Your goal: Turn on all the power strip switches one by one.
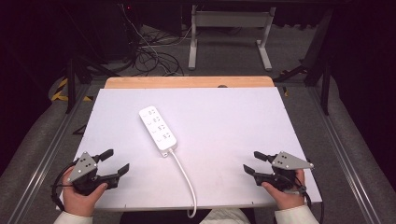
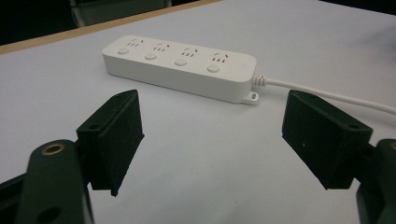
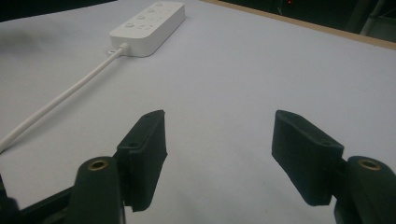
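While I am holding both hands low at the near corners of the white tabletop (image 1: pixel 224 116), the long white plastic four-socket power strip (image 1: pixel 159 130) is lying flat and slantwise at the middle, well apart from either gripper, with its white round cable (image 1: pixel 184 175) running back over the near edge towards me. I am keeping my left gripper (image 1: pixel 116 163) with its black jaws spread wide and nothing between them, and my right gripper (image 1: pixel 252 162) likewise wide and empty, both aiming inward at the strip, which I judge is a ready stance for reaching it from two sides. My left gripper view is showing the strip's four round buttons and socket holes side-on, plus the small mounting tab beside the cable end; the high view is showing instead how the whole layout sits.
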The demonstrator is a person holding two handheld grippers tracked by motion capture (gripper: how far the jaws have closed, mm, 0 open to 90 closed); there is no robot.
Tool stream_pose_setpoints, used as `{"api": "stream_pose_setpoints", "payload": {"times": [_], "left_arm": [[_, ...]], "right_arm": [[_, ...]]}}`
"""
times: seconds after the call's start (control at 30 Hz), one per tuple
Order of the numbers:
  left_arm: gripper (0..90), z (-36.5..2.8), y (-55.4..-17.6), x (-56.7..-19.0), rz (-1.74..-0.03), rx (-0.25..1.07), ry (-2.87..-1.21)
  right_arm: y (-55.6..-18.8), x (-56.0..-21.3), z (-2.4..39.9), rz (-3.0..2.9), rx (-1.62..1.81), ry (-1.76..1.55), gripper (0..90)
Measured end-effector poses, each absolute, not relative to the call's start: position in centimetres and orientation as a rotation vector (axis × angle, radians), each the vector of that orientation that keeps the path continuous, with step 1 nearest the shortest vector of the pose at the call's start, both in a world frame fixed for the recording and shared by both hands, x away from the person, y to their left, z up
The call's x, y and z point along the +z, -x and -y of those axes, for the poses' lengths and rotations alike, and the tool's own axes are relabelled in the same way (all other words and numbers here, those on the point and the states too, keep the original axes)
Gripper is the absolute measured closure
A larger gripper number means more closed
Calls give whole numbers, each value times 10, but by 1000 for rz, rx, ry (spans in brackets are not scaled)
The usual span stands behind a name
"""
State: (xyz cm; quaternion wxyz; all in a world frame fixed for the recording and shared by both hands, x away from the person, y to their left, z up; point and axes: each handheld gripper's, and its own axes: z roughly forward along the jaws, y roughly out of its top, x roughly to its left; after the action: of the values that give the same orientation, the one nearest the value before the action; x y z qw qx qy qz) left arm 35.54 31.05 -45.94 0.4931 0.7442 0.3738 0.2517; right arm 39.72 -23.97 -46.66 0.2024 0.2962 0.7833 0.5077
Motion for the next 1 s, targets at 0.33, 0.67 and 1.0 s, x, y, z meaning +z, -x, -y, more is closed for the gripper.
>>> {"api": "stream_pose_setpoints", "payload": {"times": [0.33, 0.67, 1.0], "left_arm": [[252, -305, -354, -451, -876, 609, -1827], [359, -305, -354, -441, -852, 593, -1843], [427, -296, -363, -419, -812, 549, -1891]], "right_arm": [[-396, -467, 240, -2186, 1421, -824, 368], [-396, -467, 237, -2196, 1422, -820, 414], [-397, -468, 235, -2207, 1419, -825, 412]]}}
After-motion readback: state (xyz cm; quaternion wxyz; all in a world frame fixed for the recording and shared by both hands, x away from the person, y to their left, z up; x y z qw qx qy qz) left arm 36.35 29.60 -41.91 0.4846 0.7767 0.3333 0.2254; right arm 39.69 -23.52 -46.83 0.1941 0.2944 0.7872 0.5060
